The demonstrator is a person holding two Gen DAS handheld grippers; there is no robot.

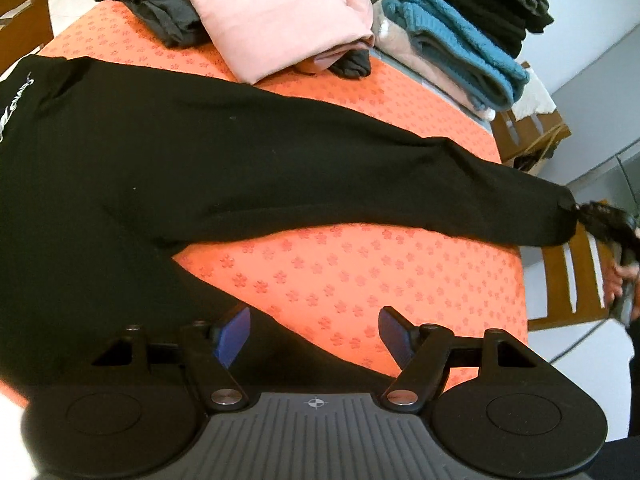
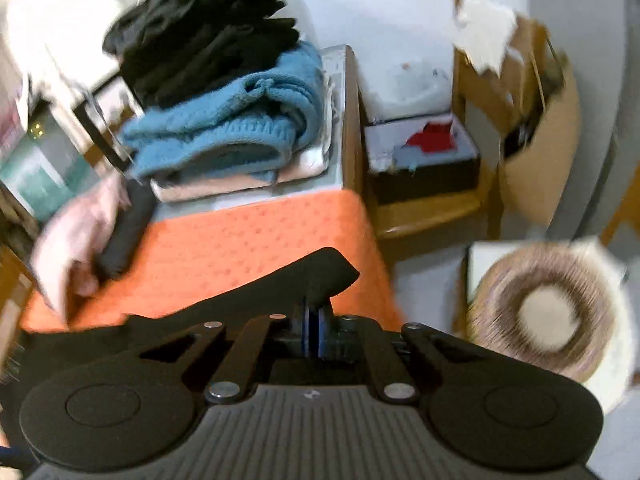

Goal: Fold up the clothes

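A black long-sleeved top (image 1: 168,152) lies spread on the orange flowered table cover (image 1: 340,272). One sleeve (image 1: 460,188) stretches right past the table edge. My right gripper (image 1: 600,220) pinches the cuff there; in the right wrist view the gripper (image 2: 314,326) is shut on the black sleeve end (image 2: 316,276). My left gripper (image 1: 314,334) is open above the cover, its left blue pad (image 1: 234,336) over the black fabric near the hem. The left hand (image 2: 76,236) shows in the right wrist view, blurred.
Folded clothes stand at the table's far side: a pink garment (image 1: 280,12), dark grey ones (image 1: 160,4), and a blue knit (image 1: 452,36) under black items (image 1: 492,4). Wooden chairs (image 1: 568,280), a cardboard box (image 2: 532,128) and a round woven basket (image 2: 544,312) stand beside the table.
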